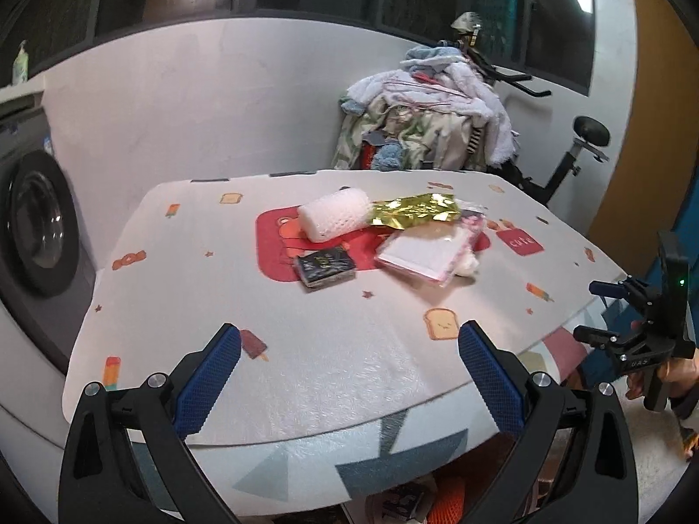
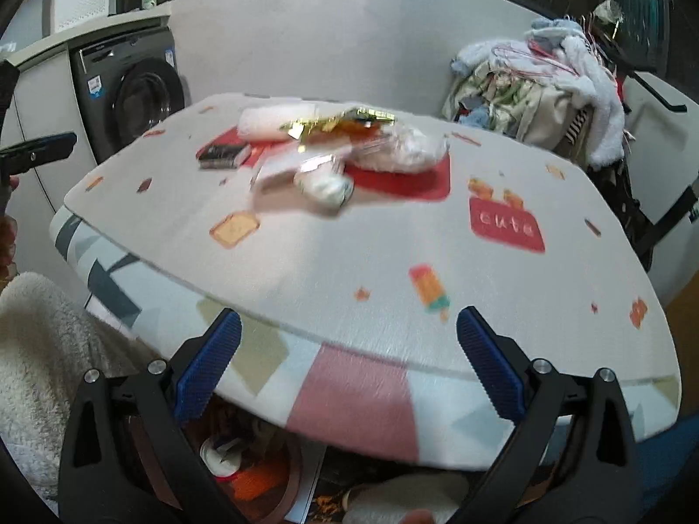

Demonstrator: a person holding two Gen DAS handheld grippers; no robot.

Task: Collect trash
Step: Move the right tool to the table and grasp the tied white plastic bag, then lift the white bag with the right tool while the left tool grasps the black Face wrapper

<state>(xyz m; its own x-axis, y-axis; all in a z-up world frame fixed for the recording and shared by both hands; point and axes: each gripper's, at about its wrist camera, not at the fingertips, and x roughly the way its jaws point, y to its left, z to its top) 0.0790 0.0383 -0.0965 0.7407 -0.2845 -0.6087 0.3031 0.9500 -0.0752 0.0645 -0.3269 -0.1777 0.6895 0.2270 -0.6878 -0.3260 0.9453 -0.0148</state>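
In the left wrist view, the left hand-held gripper [image 1: 349,371] fills the lower part of the frame with its blue fingers [image 1: 209,382] wide apart and nothing between them, poised over the near edge of the counter [image 1: 349,349]. The trash sits in a cluster at the centre of the frame: one white foam net sleeve [image 1: 334,214], one gold foil wrapper [image 1: 415,209] touching its right end, one small black packet [image 1: 325,267] just in front, and one clear plastic bag [image 1: 426,253] with a white wad [image 1: 465,265] at its right corner. The right hand-held gripper [image 1: 605,312] shows at the right edge, off the counter.

In the right wrist view, the right hand-held gripper [image 2: 349,364] is likewise spread open and empty at the bottom of the frame, with the same pile in the upper middle, blurred; the bag [image 2: 402,148] and wad [image 2: 325,185] lie nearest. A bin of sorts shows below the counter, but I cannot tell its shape.

The pieces overlap, so a pinch on the foil or bag could, I judge, drag a neighbour along or knock it off the counter. The thin film may also slip out of the pads.
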